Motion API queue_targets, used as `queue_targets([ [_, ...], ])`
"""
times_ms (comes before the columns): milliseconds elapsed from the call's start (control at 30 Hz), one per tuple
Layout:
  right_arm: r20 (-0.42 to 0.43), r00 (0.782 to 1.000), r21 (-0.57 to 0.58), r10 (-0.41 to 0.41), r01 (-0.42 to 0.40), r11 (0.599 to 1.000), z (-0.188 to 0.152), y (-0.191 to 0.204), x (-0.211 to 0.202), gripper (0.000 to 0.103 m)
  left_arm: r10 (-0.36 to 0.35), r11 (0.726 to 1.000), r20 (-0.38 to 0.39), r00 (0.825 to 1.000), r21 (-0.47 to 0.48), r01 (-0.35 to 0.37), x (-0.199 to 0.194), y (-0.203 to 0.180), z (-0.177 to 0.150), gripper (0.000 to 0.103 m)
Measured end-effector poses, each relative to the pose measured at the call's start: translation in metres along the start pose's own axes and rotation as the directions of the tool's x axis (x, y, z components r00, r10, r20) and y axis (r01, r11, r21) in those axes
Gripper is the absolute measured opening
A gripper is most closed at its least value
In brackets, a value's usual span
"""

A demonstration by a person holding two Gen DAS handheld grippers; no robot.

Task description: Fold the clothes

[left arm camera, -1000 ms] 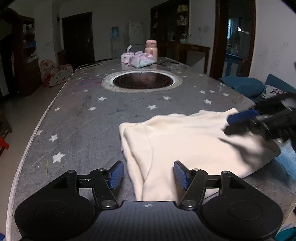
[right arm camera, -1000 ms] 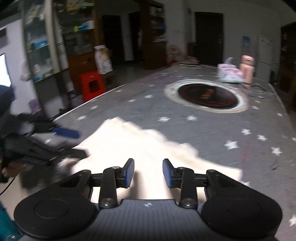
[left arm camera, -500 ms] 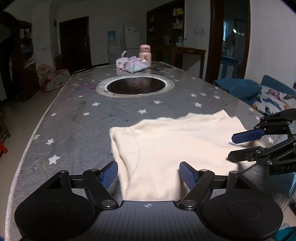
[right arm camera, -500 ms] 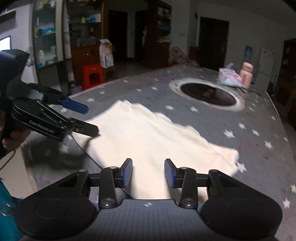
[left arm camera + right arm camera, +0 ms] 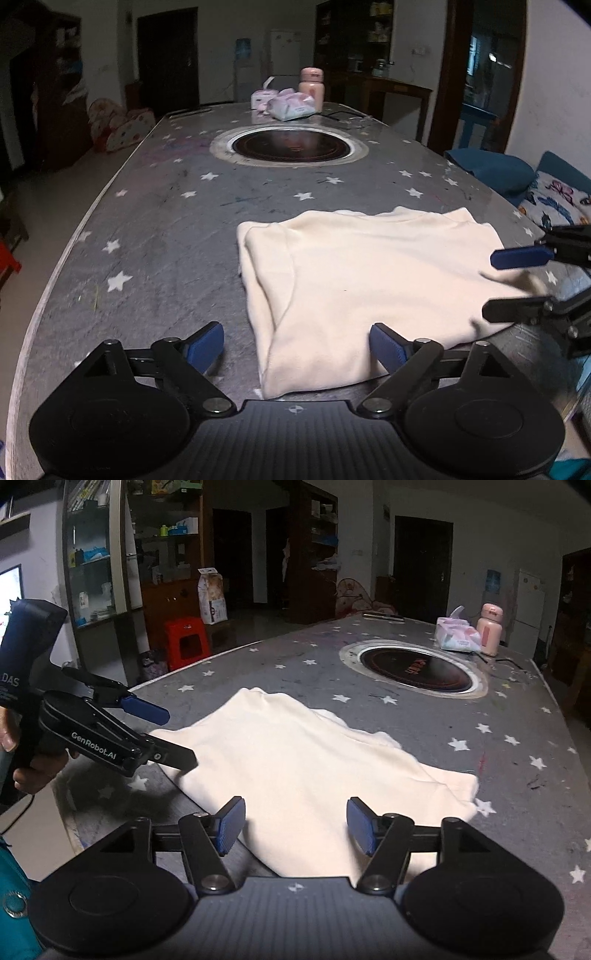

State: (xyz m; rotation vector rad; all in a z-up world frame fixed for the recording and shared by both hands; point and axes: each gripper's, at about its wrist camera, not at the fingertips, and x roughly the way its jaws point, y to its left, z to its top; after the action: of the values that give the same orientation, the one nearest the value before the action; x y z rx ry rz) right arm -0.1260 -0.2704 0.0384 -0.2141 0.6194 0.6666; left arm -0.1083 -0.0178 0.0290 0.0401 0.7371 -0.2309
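Note:
A cream garment lies folded flat on the grey star-patterned table; it also shows in the right wrist view. My left gripper is open and empty, just above the garment's near corner. My right gripper is open and empty, over the garment's near edge. In the left wrist view the right gripper hovers open at the garment's right edge. In the right wrist view the left gripper hovers open at the garment's left corner.
A round inset burner sits mid-table. A pink bottle and tissue packs stand at the far end. Blue cushions lie to the right of the table. A red stool and shelves stand beyond the table's other side.
Both grippers have pulled back from the garment and opened wider. The garment now lies flat and still.

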Motion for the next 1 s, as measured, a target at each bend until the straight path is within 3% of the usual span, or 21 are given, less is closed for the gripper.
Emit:
queue_targets([
  [67,0.006,1.000,-0.007,0.007,-0.007,1.000,0.002,0.004,0.001,0.072,0.002,1.000,0.001,1.000,-0.010,-0.002,-0.003,0.003,0.001,0.100],
  [133,0.023,1.000,-0.024,0.010,-0.009,1.000,0.005,0.010,0.000,0.086,0.012,1.000,0.005,1.000,-0.011,-0.012,-0.005,0.004,0.001,0.102],
  [200,0.035,0.999,-0.039,0.019,-0.017,0.999,0.009,0.015,0.000,0.087,0.024,1.000,0.010,1.000,-0.010,-0.024,-0.007,0.007,0.002,0.103],
  [333,0.047,0.998,-0.057,0.048,-0.046,0.997,0.016,0.023,0.003,0.101,0.048,0.998,-0.002,0.999,-0.045,-0.048,-0.006,0.016,0.005,0.103],
  [567,0.016,0.996,-0.158,0.093,-0.090,0.983,0.027,0.046,0.021,0.101,0.093,0.991,0.022,0.995,-0.096,-0.090,-0.013,0.038,0.014,0.103],
  [900,-0.037,0.991,-0.312,0.130,-0.135,0.941,0.033,0.082,0.041,0.090,0.121,0.978,0.019,0.992,-0.173,-0.116,-0.012,0.058,0.025,0.103],
  [1000,-0.052,0.989,-0.351,0.139,-0.148,0.925,0.034,0.091,0.047,0.082,0.122,0.978,0.014,0.992,-0.172,-0.118,-0.009,0.059,0.024,0.103],
])
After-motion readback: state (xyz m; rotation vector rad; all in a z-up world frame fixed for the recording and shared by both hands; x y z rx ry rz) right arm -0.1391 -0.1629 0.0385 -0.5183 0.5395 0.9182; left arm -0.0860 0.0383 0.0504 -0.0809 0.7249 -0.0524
